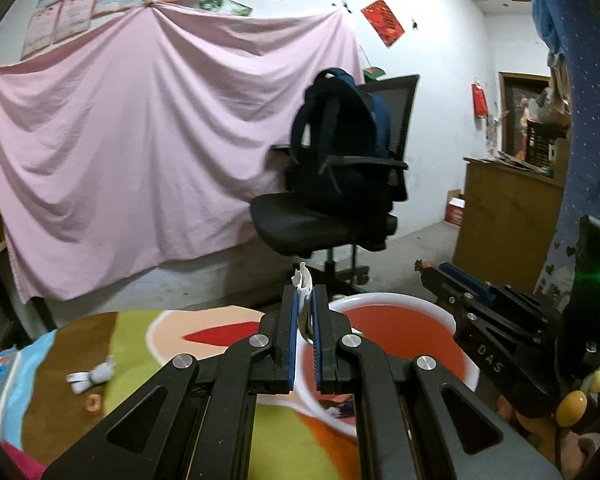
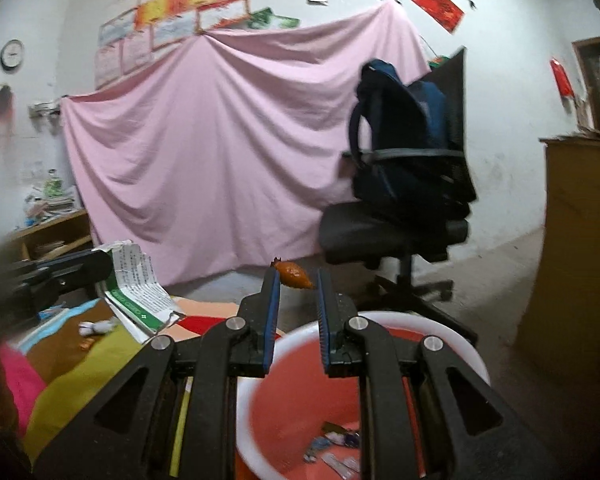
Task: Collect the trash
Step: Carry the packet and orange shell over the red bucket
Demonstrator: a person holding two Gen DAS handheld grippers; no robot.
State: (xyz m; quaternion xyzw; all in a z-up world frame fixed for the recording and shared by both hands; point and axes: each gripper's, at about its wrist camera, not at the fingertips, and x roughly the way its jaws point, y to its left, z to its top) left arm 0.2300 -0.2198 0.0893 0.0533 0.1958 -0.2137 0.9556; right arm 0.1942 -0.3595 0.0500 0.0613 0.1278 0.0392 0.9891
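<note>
My left gripper (image 1: 304, 294) is shut on a flattened white and green paper carton (image 1: 302, 280), seen edge-on here. In the right wrist view the carton (image 2: 140, 292) hangs broadside from the left gripper (image 2: 100, 266). My right gripper (image 2: 296, 278) is shut on a small orange scrap (image 2: 293, 274) pinched at its fingertips; it also shows in the left wrist view, right gripper (image 1: 424, 272). Both grippers hover over a red basin with a white rim (image 2: 384, 315), also visible as the basin (image 1: 384, 300). Several wrappers (image 2: 336, 448) lie in its bottom.
A crumpled white tissue (image 1: 94, 376) and a small orange bit (image 1: 93, 402) lie on the colourful mat (image 1: 148, 344). Beyond the basin stands an office chair (image 2: 392, 236) with a dark backpack (image 2: 404, 140). A pink sheet covers the wall; a wooden cabinet (image 2: 580, 260) stands at right.
</note>
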